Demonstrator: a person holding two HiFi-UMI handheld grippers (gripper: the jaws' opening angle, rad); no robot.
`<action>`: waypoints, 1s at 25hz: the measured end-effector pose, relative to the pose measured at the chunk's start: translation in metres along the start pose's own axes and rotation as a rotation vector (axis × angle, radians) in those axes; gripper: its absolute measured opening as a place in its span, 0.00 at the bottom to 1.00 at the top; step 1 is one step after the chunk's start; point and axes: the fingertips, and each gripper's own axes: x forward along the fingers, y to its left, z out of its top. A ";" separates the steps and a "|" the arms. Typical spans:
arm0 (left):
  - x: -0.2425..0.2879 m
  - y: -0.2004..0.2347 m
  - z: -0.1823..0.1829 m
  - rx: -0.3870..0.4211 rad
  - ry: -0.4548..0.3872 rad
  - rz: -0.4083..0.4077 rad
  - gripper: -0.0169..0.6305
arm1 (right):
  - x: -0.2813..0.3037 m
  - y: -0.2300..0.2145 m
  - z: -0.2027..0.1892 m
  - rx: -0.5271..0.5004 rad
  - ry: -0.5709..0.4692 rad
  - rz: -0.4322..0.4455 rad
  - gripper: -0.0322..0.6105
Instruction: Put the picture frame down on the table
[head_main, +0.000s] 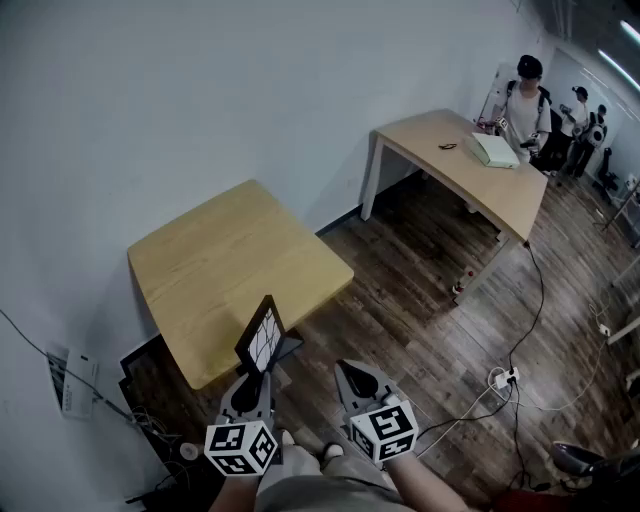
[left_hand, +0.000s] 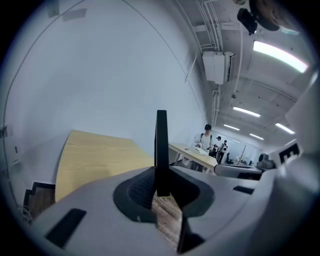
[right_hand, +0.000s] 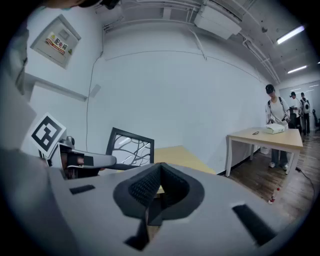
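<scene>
A small black picture frame (head_main: 262, 335) with a white branch pattern stands upright in my left gripper (head_main: 254, 381), which is shut on its lower edge. In the left gripper view the frame (left_hand: 161, 150) shows edge-on as a thin black bar between the jaws. The right gripper view shows its front (right_hand: 129, 148) at left. It hangs just off the near edge of the light wooden table (head_main: 225, 265). My right gripper (head_main: 352, 376) is shut with nothing in it, beside the left one over the floor.
A white wall runs behind the table. A second wooden table (head_main: 470, 165) with a white box stands at the back right, with people (head_main: 525, 110) beside it. Cables and a power strip (head_main: 503, 378) lie on the dark wood floor at right.
</scene>
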 end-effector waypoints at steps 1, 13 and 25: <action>-0.008 -0.005 -0.005 -0.006 -0.005 0.009 0.12 | -0.010 0.002 -0.003 0.002 0.001 0.004 0.05; -0.060 -0.037 -0.030 -0.038 -0.043 0.056 0.12 | -0.067 0.015 -0.007 -0.023 -0.038 0.063 0.05; -0.065 -0.058 -0.029 -0.073 -0.090 0.071 0.12 | -0.084 0.009 -0.003 -0.016 -0.061 0.128 0.05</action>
